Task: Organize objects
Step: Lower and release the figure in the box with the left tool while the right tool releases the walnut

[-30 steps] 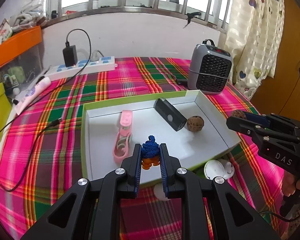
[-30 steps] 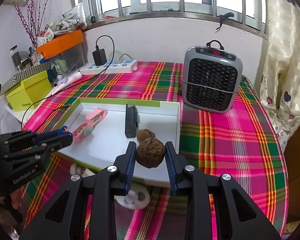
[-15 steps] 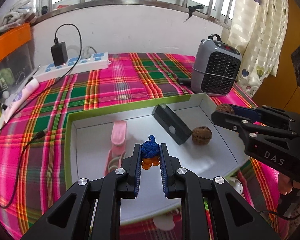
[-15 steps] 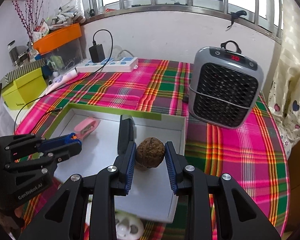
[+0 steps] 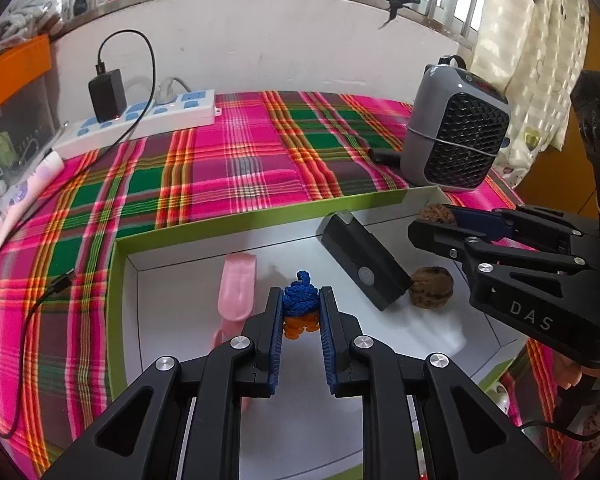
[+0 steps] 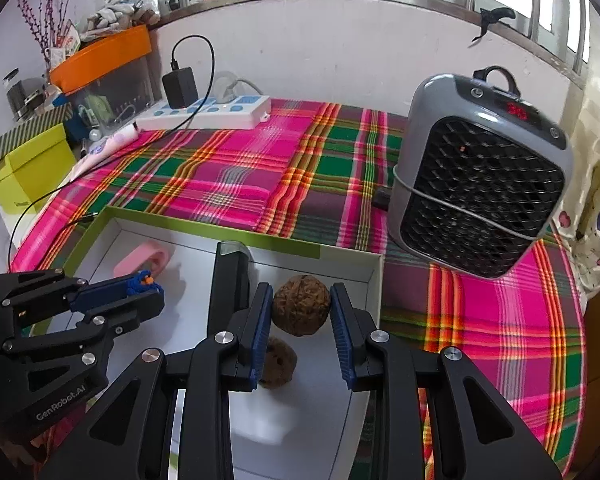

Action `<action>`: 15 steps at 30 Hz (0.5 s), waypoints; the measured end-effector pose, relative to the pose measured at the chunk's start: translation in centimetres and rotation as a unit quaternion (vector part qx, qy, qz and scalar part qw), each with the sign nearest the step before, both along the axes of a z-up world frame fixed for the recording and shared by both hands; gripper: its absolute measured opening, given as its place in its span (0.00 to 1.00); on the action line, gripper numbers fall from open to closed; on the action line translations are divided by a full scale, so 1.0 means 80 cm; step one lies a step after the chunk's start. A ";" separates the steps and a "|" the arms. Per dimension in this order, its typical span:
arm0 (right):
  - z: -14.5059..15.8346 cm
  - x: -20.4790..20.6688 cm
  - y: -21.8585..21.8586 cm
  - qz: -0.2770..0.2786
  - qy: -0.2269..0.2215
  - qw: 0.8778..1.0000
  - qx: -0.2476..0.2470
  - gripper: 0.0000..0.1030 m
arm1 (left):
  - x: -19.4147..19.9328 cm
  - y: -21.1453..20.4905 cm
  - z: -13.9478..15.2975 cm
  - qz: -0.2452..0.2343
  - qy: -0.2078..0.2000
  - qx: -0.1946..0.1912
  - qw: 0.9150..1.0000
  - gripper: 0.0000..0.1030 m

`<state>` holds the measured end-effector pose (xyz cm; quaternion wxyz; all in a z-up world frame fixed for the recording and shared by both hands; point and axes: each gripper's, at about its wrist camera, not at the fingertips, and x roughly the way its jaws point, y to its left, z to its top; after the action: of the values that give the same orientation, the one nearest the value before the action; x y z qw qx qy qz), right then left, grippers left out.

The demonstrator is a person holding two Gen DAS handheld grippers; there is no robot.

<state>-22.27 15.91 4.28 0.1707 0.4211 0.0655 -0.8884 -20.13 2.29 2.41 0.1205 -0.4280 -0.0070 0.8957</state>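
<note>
Left tool (image 5: pixel 300 312) grips a knotted cord (image 5: pixel 299 300), right tool (image 6: pixel 302 312) a walnut (image 6: pixel 301 305), above the tray's (image 5: pixel 260 212) black case (image 5: pixel 364 266).

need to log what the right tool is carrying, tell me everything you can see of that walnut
The walnut is round, brown and deeply wrinkled, its hard shell whole as far as shown. The right tool is shut on it, one blue pad pressing each side. It hangs above the white floor of the green-rimmed box, near the box's right wall, over a second walnut lying below.
</note>
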 end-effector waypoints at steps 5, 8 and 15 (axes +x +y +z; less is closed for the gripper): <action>-0.008 -0.008 -0.001 -0.001 -0.010 1.000 0.004 0.30 | -0.006 0.000 -0.005 0.000 -0.005 0.000 1.000 0.15; -0.012 -0.014 -0.003 -0.002 -0.014 1.000 0.006 0.30 | -0.009 -0.001 -0.008 0.002 -0.009 -0.001 1.000 0.15; -0.017 -0.017 -0.004 -0.002 -0.017 1.000 0.007 0.30 | -0.012 -0.001 -0.011 0.003 -0.012 -0.003 1.000 0.15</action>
<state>-23.64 15.58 2.93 0.1674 0.4374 0.0682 -0.8809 -21.07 2.19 1.50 0.1168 -0.4391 -0.0073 0.8908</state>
